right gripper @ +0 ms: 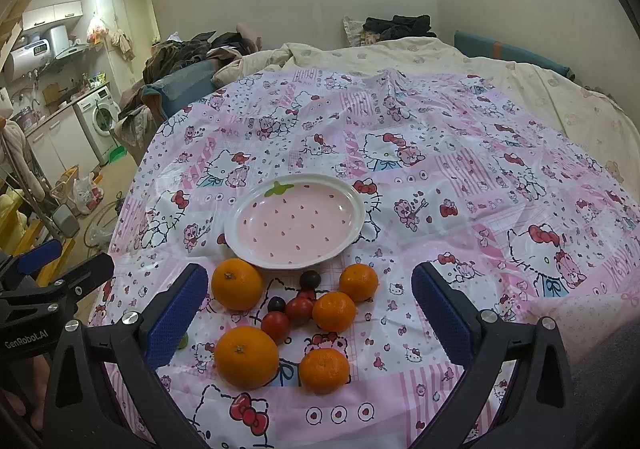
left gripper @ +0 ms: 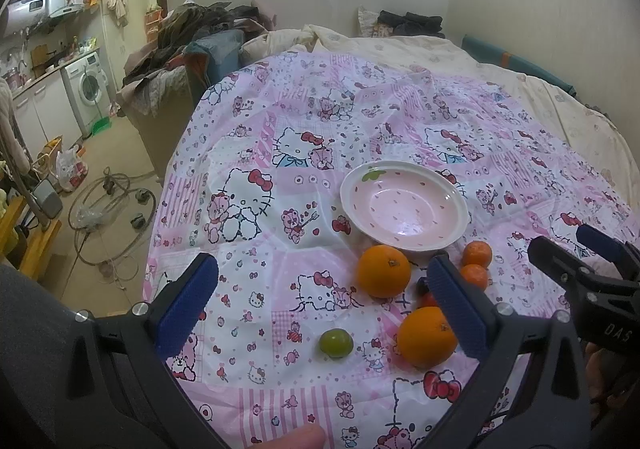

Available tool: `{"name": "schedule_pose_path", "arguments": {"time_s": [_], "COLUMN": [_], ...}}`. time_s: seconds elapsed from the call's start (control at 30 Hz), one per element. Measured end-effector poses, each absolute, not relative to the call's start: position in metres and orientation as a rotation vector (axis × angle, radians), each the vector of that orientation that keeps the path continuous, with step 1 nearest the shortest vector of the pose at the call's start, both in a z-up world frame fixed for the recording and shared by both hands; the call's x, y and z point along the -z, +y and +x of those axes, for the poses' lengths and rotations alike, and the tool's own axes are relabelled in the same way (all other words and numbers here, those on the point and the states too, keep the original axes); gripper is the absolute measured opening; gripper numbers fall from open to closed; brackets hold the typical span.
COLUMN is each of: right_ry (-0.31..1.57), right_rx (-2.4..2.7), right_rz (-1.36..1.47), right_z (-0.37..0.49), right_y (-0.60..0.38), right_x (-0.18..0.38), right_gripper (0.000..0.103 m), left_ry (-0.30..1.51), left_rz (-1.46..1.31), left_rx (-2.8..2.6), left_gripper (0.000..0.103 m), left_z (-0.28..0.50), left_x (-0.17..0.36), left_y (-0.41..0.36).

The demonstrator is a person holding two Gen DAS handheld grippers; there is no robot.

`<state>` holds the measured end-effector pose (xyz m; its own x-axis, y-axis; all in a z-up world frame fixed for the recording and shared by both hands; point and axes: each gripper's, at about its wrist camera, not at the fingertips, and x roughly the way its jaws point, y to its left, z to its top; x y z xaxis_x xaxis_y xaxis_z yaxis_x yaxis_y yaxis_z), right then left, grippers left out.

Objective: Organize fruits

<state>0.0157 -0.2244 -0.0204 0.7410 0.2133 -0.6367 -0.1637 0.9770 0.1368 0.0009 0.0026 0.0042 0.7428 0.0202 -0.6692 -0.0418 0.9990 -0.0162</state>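
Since the pink strawberry-print plate (right gripper: 294, 223) has nothing in it, I'd say this is the very start: no fruit has gone in yet. The plate sits around the middle of the cartoon-cat cloth (right gripper: 480, 177) spread over the bed, and all the fruit is bunched just on the near side of it, toward the near edge of the cloth.

From the right wrist view there are two big oranges, one (right gripper: 237, 283) almost touching the plate rim and one (right gripper: 246, 356) closer to me, plus three smaller mandarins (right gripper: 334, 311) to their right. In between is a tight little clump of red cherry tomatoes (right gripper: 276, 326) and a couple of dark ones (right gripper: 310, 279), touching each other. A small green fruit (left gripper: 335, 343) sits off on its own to the left, clear in the left wrist view.

Both grippers hover above the near edge, holding nothing. The right gripper (right gripper: 308, 309) has its fingers spread wide, framing the whole pile. The left gripper (left gripper: 324, 305) is just as wide open, with the green fruit between its blue pads (left gripper: 188, 305).

Next move, I guess: drop onto one fruit, close gently, lift it over the rim. The big oranges look easiest. The tomato clump is fiddly, since neighbours will likely roll on that slick cloth.
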Motion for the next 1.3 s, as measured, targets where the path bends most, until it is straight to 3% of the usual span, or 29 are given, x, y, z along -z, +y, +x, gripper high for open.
{"name": "schedule_pose_path", "arguments": {"time_s": [1.3], "right_ry": [0.719], "right_rx": [-0.194], "right_rz": [0.084], "right_z": [0.0170], "right_y": [-0.2280], "right_x": [0.0229], "right_gripper": [0.103], "left_ry": [0.788], "left_rz": [-0.018], "left_rx": [-0.039], "left_gripper": [0.103], "left_z": [0.0035], "left_x": [0.0024], "left_y": [0.0028]}}
